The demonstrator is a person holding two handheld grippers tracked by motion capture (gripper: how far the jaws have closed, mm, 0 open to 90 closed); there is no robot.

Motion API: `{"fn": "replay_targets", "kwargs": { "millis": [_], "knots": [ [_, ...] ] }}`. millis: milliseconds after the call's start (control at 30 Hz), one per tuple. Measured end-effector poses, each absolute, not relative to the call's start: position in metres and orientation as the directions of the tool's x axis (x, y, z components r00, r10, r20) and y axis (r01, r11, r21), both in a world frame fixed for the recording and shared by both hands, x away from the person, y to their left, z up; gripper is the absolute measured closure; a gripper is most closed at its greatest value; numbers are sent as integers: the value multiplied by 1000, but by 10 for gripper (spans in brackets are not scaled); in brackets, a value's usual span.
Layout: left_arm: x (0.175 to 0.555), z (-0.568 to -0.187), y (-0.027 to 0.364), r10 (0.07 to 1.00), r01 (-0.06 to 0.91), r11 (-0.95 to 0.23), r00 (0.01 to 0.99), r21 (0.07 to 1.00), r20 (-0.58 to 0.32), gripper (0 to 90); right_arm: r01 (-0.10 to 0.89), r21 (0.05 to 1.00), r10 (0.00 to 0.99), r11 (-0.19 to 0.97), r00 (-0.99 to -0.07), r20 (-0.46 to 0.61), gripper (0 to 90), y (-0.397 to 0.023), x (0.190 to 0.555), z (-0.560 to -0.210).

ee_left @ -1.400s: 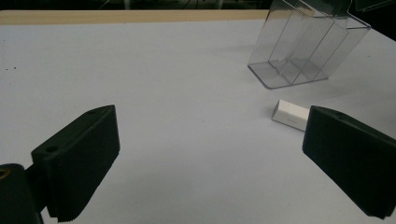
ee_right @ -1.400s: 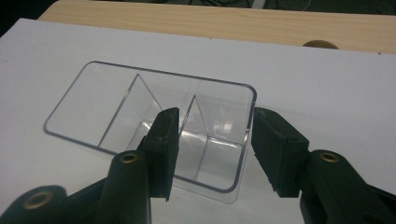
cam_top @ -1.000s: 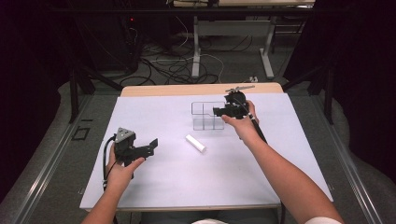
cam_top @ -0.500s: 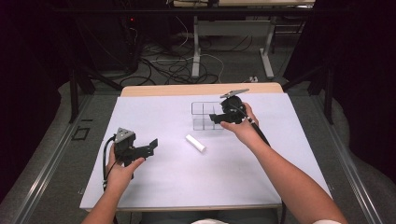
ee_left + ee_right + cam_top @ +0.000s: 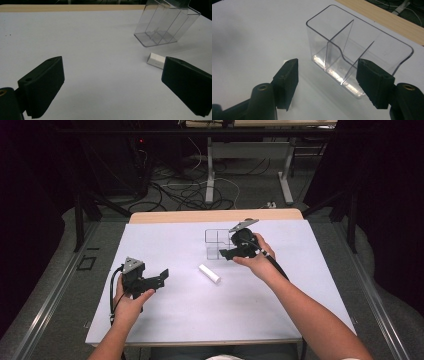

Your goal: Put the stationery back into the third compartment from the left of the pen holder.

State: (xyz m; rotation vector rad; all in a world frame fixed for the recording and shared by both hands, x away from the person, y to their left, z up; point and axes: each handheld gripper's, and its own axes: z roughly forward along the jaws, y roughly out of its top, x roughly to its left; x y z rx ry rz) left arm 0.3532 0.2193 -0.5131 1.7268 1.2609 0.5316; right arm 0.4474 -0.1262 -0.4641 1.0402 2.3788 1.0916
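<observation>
2 spread hand-held grippers (image 5: 156, 278) (image 5: 226, 253)

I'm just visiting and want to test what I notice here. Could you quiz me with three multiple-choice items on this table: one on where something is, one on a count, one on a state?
1. Where does the white block lie?
A. Inside the clear box
B. On the sheet, between the grippers
C. On the floor

2. How many compartments has the clear box?
A. Three
B. One
C. Six

3. How are the right gripper fingers?
A. Shut on the block
B. Shut on nothing
C. Open, near the box

Answers: 1 B, it rests on the white sheet apart from both; 2 A, two dividers split it; 3 C, a wide gap shows between them.
</observation>
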Motion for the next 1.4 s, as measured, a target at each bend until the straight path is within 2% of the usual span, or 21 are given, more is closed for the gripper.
{"fn": "replay_targets", "kwargs": {
  "millis": [267, 567, 633, 1000, 1200, 1267, 1333, 1400],
  "knots": [
    [353, -513, 219, 909, 520, -68, 384, 851, -162, 47, 538, 715, 731, 447, -680, 55, 347, -119, 444, -473],
    [353, -513, 220, 909, 522, -71, 385, 850, -160, 48, 554, 680, 716, 481, -696, 60, 432, -105, 444, -486],
    [353, -513, 220, 909, 522, -71, 385, 850, -161, 48, 577, 641, 717, 506, -695, 60, 443, -101, 443, -487],
    [354, -514, 219, 908, 522, -77, 388, 849, -156, 48, 589, 575, 696, 568, -717, 48, 540, -86, 440, -502],
    [354, -514, 219, 908, 523, -77, 388, 849, -156, 48, 622, 532, 698, 575, -712, 78, 550, -82, 439, -507],
    [354, -515, 219, 908, 524, -78, 388, 848, -156, 48, 610, 556, 693, 565, -717, 82, 550, -81, 440, -510],
    [354, -515, 219, 908, 523, -75, 387, 849, -158, 49, 639, 526, 703, 561, -703, 104, 550, -80, 438, -508],
    [354, -515, 218, 908, 524, -76, 387, 848, -158, 48, 620, 542, 687, 568, -719, 103, 550, -79, 439, -511]
  ]
}}
